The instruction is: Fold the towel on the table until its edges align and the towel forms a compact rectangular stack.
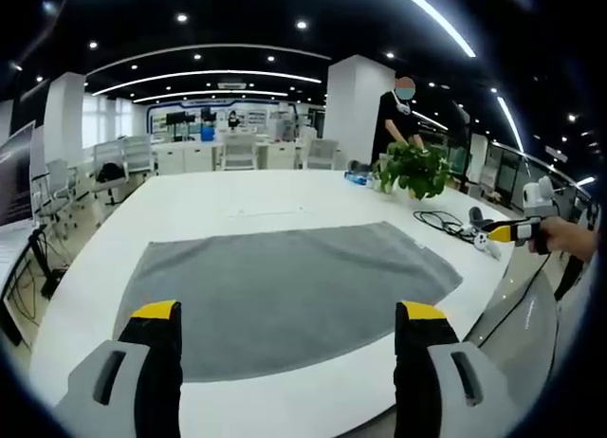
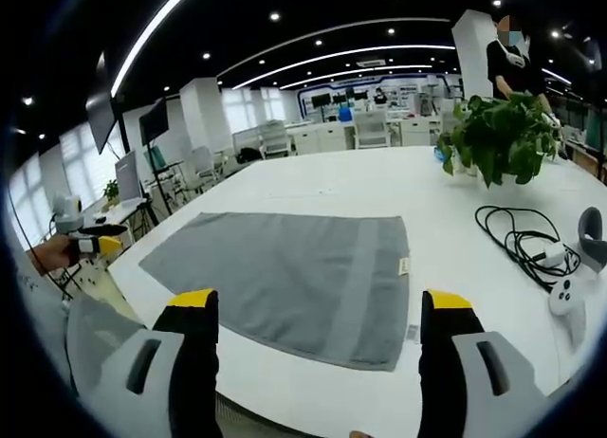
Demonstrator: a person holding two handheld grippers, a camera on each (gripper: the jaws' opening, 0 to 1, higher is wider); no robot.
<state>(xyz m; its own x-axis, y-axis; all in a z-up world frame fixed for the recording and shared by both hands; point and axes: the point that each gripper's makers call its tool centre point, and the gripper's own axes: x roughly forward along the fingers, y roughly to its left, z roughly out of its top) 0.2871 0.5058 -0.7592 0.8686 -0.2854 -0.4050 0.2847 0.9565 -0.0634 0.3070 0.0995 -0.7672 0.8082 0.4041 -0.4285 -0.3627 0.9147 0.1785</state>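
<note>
- the flat grey rectangular cloth towel lies spread in a single layer on the wide white counter; in the right gripper view the towel shows a paler band near one short edge and a small tag at that edge
- all four towel edges lie flat on the counter top; the edge nearest the left claw runs close to the counter's front rim; bare white counter surrounds the other three sides
- the left claw hangs above the near towel edge with its yellow-tipped black jaws spread wide, gripping nothing
- the right claw hovers over the short tagged edge, jaws likewise spread wide and empty; in the left gripper view it shows at the far right, held in a hand, off the counter's side
- beyond the towel stand a leafy green potted plant, a coiled black cable and a white handheld controller, all well apart from the cloth
- a person in dark clothes stands behind the plant; office chairs and desks fill the far room
</note>
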